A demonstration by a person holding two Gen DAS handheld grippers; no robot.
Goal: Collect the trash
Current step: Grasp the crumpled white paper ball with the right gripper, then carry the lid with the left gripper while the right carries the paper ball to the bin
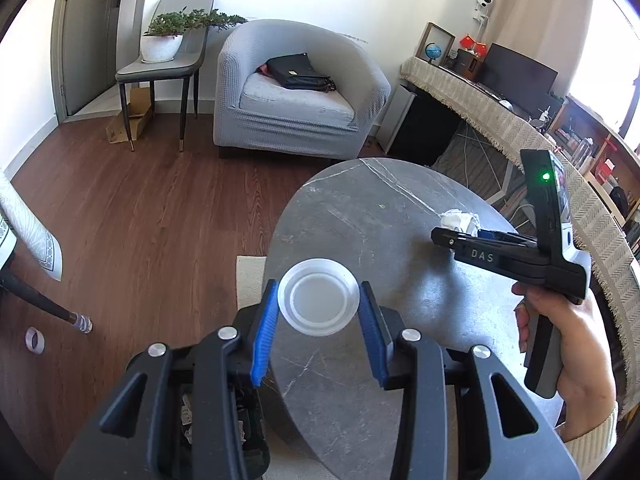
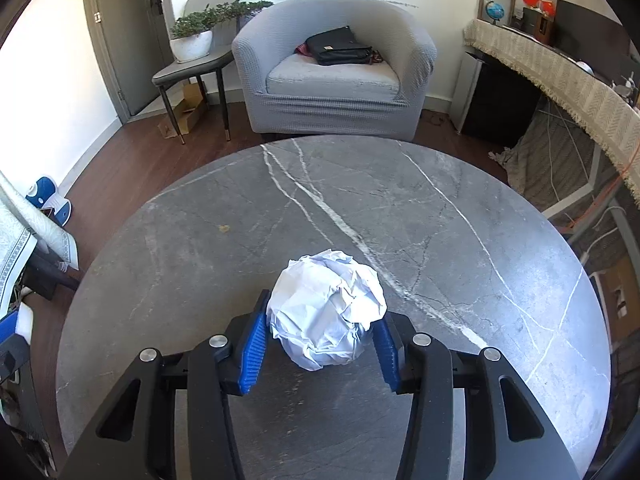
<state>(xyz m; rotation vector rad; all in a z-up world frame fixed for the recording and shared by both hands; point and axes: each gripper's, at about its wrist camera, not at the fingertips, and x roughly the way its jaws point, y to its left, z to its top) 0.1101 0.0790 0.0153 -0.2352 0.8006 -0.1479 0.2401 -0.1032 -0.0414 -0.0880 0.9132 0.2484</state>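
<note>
My left gripper [image 1: 318,312] is shut on a white plastic lid [image 1: 317,297], held between the blue pads above the left edge of the round grey marble table [image 1: 360,216]. My right gripper [image 2: 320,336] is shut on a crumpled white paper ball [image 2: 326,310] just above the table [image 2: 240,240]. In the left wrist view the right gripper [image 1: 444,236] shows at the right, held by a hand, with the paper ball [image 1: 458,220] at its tip.
A dark bin with trash [image 1: 224,420] sits on the floor below the left gripper, beside the table. A grey armchair [image 1: 296,92] with a black bag, a side chair with a plant [image 1: 168,40] and a cloth-covered desk [image 1: 520,128] stand beyond.
</note>
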